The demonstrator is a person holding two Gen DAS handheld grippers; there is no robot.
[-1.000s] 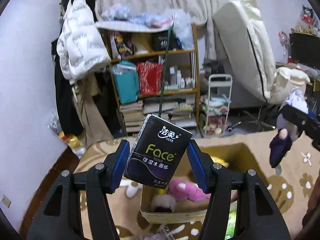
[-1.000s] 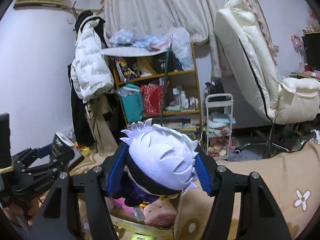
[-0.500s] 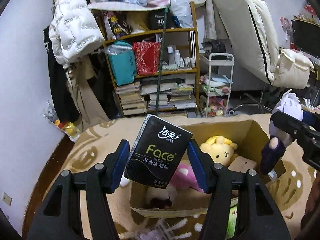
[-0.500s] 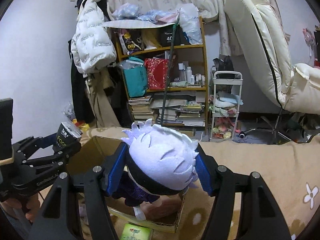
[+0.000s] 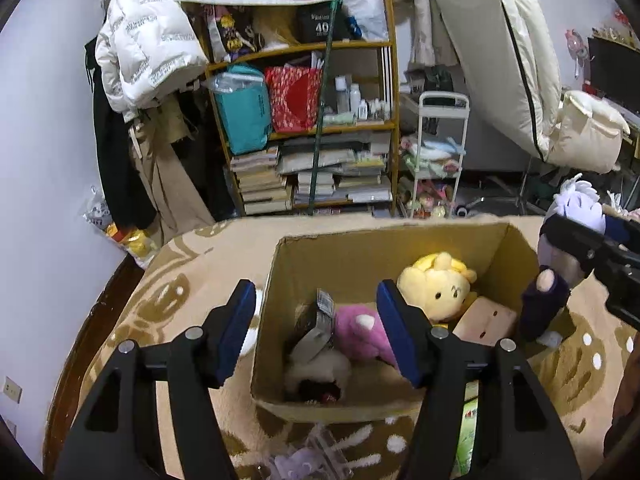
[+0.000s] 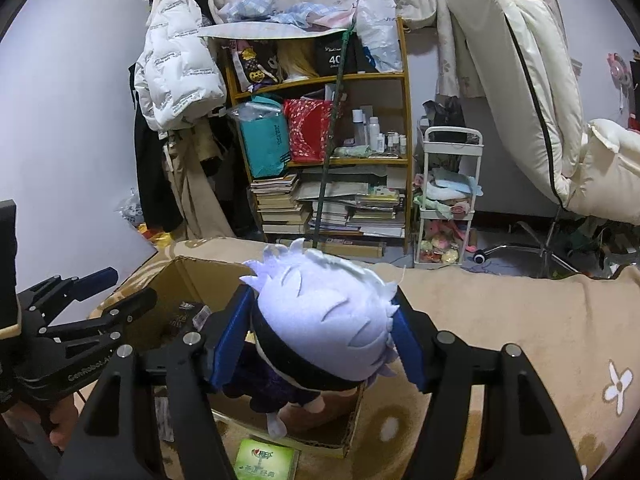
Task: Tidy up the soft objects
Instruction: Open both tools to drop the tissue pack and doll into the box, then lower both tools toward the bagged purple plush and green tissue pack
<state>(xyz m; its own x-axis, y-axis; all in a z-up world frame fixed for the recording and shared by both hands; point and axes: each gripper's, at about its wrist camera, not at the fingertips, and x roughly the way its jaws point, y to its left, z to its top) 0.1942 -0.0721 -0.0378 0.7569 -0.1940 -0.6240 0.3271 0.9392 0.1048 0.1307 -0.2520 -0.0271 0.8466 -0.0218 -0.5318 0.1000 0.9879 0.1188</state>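
Note:
A cardboard box (image 5: 348, 252) stands open on the beige rug. Inside lie a yellow plush (image 5: 436, 284), a pink plush (image 5: 360, 332), a white fluffy plush (image 5: 320, 368) and the black tissue pack (image 5: 316, 324), lying tilted. My left gripper (image 5: 316, 330) is open and empty above the box's near left part; it also shows in the right wrist view (image 6: 116, 288). My right gripper (image 6: 320, 340) is shut on a white-haired doll (image 6: 328, 320) in dark clothes, held over the box's right rim (image 6: 356, 412). The doll (image 5: 568, 240) shows at the right in the left wrist view.
A green tissue pack (image 6: 264, 460) lies on the rug in front of the box. A clear plastic bag (image 5: 308, 456) lies near its front. A cluttered shelf (image 5: 320, 120), a white cart (image 5: 436, 156) and an office chair (image 6: 540, 100) stand behind.
My left gripper opened and the black tissue pack dropped into the box. Both grippers tilted down toward the box; the doll came lower over its right rim.

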